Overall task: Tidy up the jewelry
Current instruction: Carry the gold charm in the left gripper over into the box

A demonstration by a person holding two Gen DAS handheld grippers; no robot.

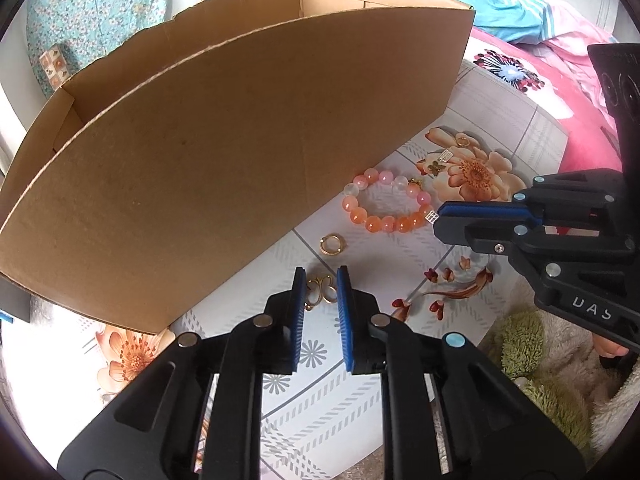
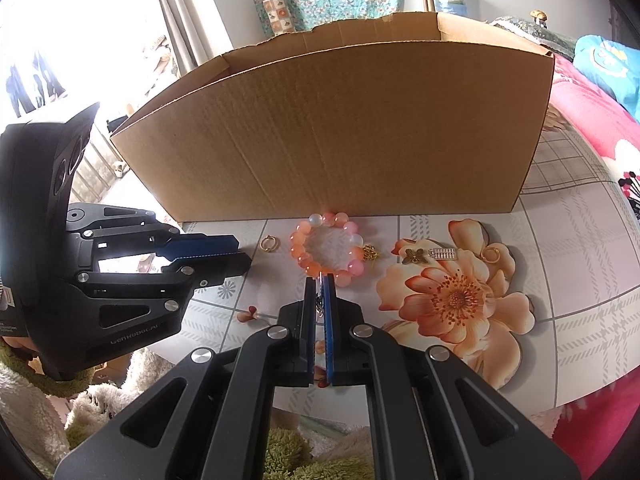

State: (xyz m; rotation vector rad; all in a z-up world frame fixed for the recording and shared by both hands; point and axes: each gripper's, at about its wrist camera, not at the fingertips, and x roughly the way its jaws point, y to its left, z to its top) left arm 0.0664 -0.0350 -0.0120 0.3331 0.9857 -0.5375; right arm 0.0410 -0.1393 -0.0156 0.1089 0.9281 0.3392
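The plain corrugated cardboard box stands at the far side of my table, whose glossy cloth is printed with grey grids and peach flowers. Just before the box lies the bracelet of smooth round orange and pink beads. My right gripper is pressed together on a thin silvery chain piece at the bracelet's near edge. My left gripper is narrowly spread, a looped gold earring between its ribbed blue pads, which do not pinch it.
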